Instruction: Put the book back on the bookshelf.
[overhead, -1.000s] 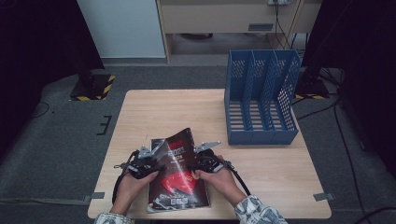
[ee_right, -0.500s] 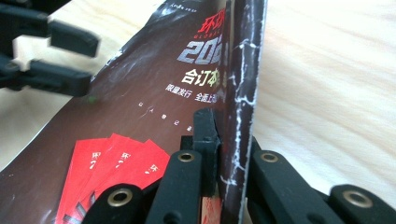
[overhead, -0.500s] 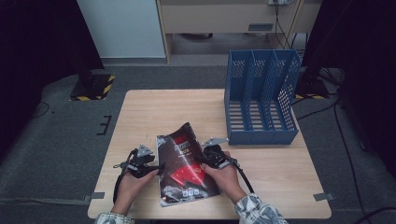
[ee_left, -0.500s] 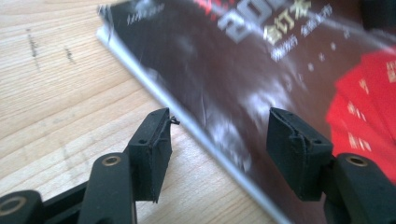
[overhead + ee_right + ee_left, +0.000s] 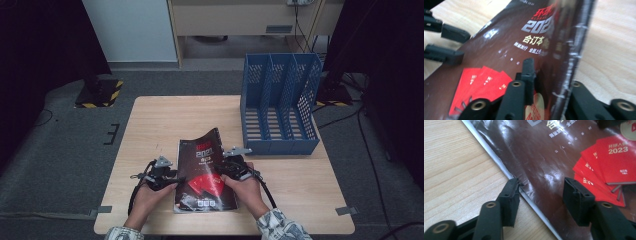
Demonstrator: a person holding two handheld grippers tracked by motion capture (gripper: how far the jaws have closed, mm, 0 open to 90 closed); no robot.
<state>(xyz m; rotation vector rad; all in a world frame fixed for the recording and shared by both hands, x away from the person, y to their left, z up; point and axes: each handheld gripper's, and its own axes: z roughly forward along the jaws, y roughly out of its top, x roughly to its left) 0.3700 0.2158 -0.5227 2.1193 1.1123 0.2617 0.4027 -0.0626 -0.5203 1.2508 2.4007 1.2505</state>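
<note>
The bound magazine volume (image 5: 206, 175), dark-covered with red fanned booklets and "2023" printed on it, lies on the wooden table (image 5: 165, 120) between the two tongs, its right spine side tipped up off the wood. The right gripper (image 5: 229, 165) is clenched on that raised spine edge: in the right gripper view one jaw lies on the front cover and the other sits behind the spine (image 5: 570, 57), with the thick edge pinched between them. Its jaws have just been opening a little, yet the volume is between them and the grip looks kept. The left gripper (image 5: 181, 176) stands released at the opposite long edge. In the left gripper view its jaws straddle the page edge (image 5: 506, 171), one tip on the bare wood touching the edge, the other above the cover (image 5: 544, 157); they have just been closing somewhat but do not pinch the cover.

Judging by this, the work is at an early stage: the volume is seized on one side and partly tilted, not yet lifted clear. The blue three-slot file rack (image 5: 280, 100) stands well apart, ahead and to the right of the right gripper, all slots unfilled. If that rack is the goal, securing the left side, raising the volume upright and carrying it over all remain to be done
</note>
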